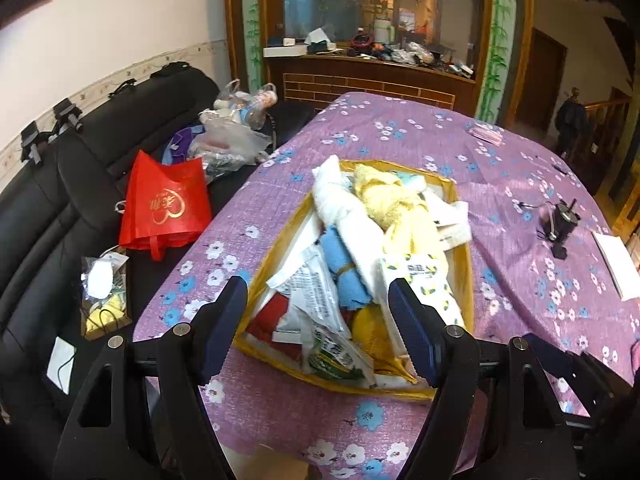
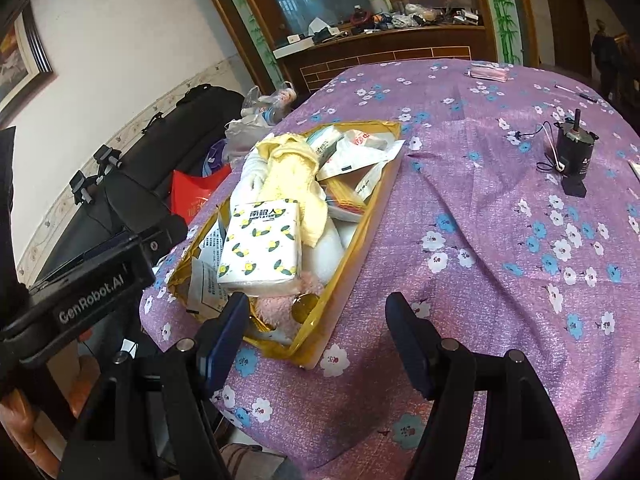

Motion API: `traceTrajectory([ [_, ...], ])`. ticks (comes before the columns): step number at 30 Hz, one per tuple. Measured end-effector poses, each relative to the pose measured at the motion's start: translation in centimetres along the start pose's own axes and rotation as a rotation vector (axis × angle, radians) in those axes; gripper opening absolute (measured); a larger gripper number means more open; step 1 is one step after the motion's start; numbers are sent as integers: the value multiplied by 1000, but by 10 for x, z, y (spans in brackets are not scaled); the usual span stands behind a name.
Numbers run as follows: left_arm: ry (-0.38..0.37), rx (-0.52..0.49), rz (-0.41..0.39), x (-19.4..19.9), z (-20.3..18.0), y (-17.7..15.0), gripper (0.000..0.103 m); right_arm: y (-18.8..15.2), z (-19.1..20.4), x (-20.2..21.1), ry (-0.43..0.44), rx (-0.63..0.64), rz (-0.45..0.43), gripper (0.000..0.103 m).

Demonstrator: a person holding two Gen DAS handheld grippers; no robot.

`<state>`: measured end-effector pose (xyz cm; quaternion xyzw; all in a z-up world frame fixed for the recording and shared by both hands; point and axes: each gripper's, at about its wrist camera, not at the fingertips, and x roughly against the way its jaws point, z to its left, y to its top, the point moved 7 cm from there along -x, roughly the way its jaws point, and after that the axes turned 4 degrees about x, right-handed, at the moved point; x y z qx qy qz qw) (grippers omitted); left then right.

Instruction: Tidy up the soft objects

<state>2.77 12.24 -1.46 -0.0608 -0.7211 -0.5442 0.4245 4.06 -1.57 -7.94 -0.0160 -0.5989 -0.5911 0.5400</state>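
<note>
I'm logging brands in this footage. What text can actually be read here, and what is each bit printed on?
"GenRobot.AI": label on the left gripper's body.
"南极人": lemon-print tissue pack; the Latin line under it is too blurred.
Red bag: gold heart logo, characters unreadable.
White sachets in the yellow tray: print too small.

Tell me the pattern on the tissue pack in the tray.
White tissue pack with yellow lemons and dark green leaves; clearest in the right wrist view.
</note>
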Motion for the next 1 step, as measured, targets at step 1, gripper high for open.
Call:
traceTrajectory([
  [1,-4,0,-5,1,-1,-1,74,0,-1,0,-1,-2,0,70],
])
